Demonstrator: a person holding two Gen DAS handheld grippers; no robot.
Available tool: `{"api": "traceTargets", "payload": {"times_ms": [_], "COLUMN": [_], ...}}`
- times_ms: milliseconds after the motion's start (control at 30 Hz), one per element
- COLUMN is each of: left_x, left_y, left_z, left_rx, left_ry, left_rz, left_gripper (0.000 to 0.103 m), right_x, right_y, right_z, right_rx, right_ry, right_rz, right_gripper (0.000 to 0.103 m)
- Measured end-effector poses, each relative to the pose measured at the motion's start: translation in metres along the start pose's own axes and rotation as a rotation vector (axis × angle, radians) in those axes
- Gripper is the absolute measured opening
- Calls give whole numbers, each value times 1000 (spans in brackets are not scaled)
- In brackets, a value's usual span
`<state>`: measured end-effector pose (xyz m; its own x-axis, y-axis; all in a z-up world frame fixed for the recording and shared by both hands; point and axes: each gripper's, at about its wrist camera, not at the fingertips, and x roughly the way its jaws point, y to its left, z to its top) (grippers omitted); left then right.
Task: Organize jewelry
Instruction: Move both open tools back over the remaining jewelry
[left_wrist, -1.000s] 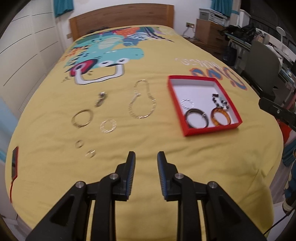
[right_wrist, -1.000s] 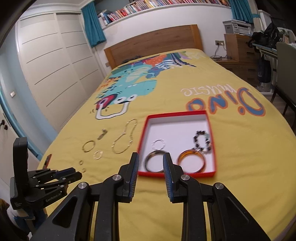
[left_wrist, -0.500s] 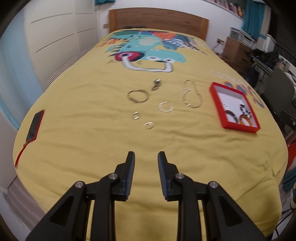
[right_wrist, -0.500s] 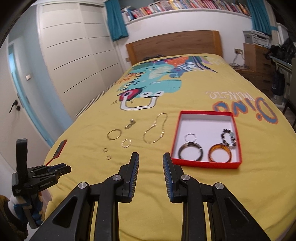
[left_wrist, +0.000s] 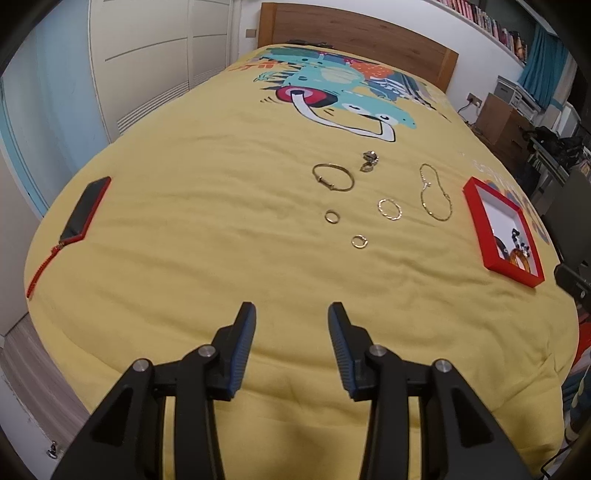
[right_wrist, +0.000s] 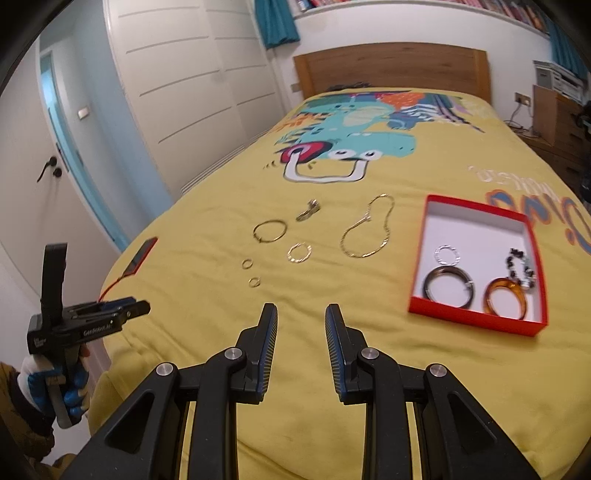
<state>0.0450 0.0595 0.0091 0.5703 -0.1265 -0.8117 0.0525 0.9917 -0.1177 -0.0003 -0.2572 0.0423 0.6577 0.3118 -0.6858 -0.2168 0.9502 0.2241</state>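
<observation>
Loose jewelry lies on the yellow bedspread: a gold bangle (left_wrist: 333, 176), a silver clasp piece (left_wrist: 369, 161), a gold chain (left_wrist: 435, 197), a thin hoop (left_wrist: 389, 209) and two small rings (left_wrist: 331, 216) (left_wrist: 359, 242). A red box (right_wrist: 476, 314) at the right holds a dark bangle (right_wrist: 448, 288), an amber bangle (right_wrist: 504, 299), a bead bracelet (right_wrist: 521, 267) and a silver hoop (right_wrist: 447, 254). My left gripper (left_wrist: 291, 325) is open and empty, short of the rings. My right gripper (right_wrist: 301, 321) is open and empty, left of the box.
A phone in a red case (left_wrist: 85, 208) with a red strap lies at the bed's left edge. The wooden headboard (left_wrist: 354, 33) is at the far end. Wardrobe doors (right_wrist: 192, 85) stand left, a dresser and cluttered desk right.
Both grippers have swung left and pulled back toward the bed's foot. The left gripper's jaws have opened wider. The jewelry and the box have not moved.
</observation>
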Motion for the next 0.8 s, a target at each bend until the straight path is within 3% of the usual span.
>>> {"api": "traceTargets", "payload": {"times_ms": [200,533,800], "left_x": [19,60,90], "left_y": [7,19,22], "left_z": [4,15,40], "left_rx": [-19,-22,-1], "left_ry": [9,96,120], "left_rz": [-19,-34,-79], "left_gripper": [39,39,39], "right_x": [25,75,108], "right_y": [9,5,3], "right_z": [1,0,-1], "right_rx": [-26,-24,-27], "right_ry": [41,131,183], "right_rz": [22,53,72], "right_gripper": [29,32,32]}}
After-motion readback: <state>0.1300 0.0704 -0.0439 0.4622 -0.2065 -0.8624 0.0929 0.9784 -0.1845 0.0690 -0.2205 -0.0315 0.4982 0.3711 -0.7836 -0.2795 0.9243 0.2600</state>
